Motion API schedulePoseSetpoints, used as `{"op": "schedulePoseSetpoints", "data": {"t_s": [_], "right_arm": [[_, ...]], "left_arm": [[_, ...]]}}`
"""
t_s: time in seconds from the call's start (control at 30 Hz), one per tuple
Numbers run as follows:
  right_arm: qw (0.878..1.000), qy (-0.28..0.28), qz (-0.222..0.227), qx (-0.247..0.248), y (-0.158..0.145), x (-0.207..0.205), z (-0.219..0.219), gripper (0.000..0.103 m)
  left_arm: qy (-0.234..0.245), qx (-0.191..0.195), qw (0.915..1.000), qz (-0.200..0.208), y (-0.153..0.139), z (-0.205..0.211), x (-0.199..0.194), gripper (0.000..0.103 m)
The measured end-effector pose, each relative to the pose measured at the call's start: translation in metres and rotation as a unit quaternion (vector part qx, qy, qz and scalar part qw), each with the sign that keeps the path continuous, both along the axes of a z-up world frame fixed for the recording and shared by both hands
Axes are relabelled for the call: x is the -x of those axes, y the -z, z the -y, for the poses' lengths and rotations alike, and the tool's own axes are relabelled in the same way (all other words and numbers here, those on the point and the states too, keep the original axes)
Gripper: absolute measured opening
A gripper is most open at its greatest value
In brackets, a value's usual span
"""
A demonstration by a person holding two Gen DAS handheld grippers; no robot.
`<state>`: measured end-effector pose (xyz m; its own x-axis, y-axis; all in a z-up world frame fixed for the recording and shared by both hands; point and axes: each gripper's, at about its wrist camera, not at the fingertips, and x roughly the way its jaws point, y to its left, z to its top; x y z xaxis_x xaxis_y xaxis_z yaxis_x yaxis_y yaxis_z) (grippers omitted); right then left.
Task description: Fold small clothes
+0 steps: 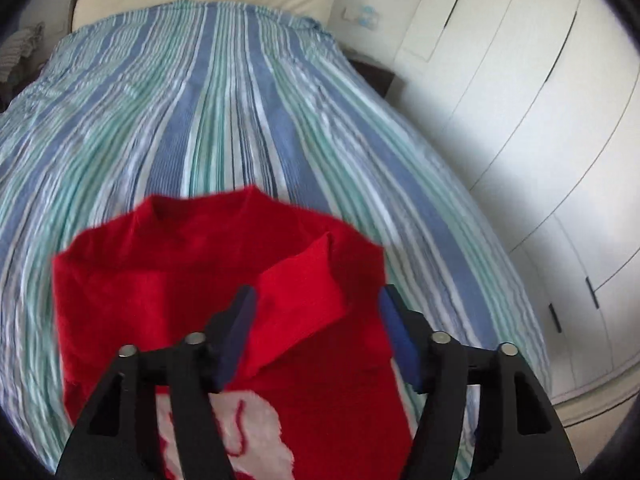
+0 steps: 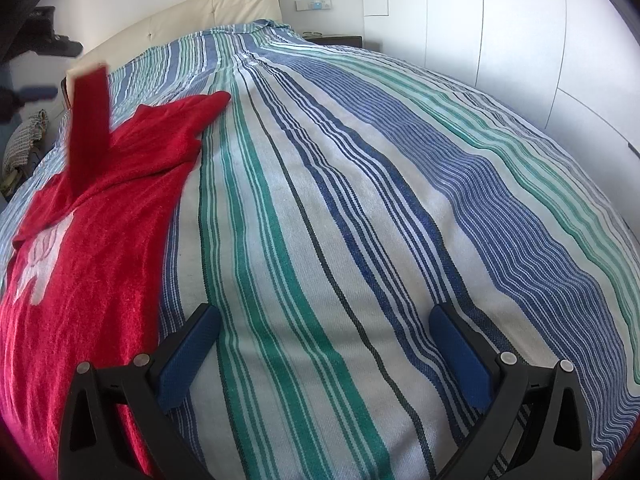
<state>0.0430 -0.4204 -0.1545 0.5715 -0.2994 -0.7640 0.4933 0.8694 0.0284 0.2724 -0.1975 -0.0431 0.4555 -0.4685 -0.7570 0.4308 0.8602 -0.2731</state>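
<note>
Left gripper, lower centre, jaws apart, nothing pinched; red sweater on striped bedspread beneath, sleeve lying across its chest, probably a fold. Right gripper wide open, empty, over bare bedspread; sweater at frame left.

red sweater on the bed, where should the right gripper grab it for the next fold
Probably the sleeve end of the red sweater, which lies flat and free on the striped bedspread. Bring the open right gripper from that bare side, pinching its edge from above.
</note>
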Motion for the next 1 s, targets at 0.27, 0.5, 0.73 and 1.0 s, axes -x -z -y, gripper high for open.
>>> {"op": "schedulePoseSetpoints", "data": {"t_s": [0.27,0.5,0.73,1.0], "right_arm": [[1.000,0.000,0.001,0.001,0.001,0.000,-0.001,0.103],[1.000,0.000,-0.001,0.005,0.001,-0.001,-0.002,0.103],[1.000,0.000,-0.001,0.006,0.001,-0.001,-0.004,0.103],[1.000,0.000,-0.002,0.008,0.001,0.000,-0.004,0.103]], "left_arm": [[0.007,-0.024,0.9996,0.013,0.037,-0.111,0.073,0.072],[-0.061,-0.075,0.9952,-0.015,0.085,-0.217,0.034,0.072],[-0.090,-0.128,0.9870,0.037,0.102,-0.191,-0.010,0.013],[-0.123,-0.070,0.9899,0.004,0.112,-0.222,-0.006,0.013]]}}
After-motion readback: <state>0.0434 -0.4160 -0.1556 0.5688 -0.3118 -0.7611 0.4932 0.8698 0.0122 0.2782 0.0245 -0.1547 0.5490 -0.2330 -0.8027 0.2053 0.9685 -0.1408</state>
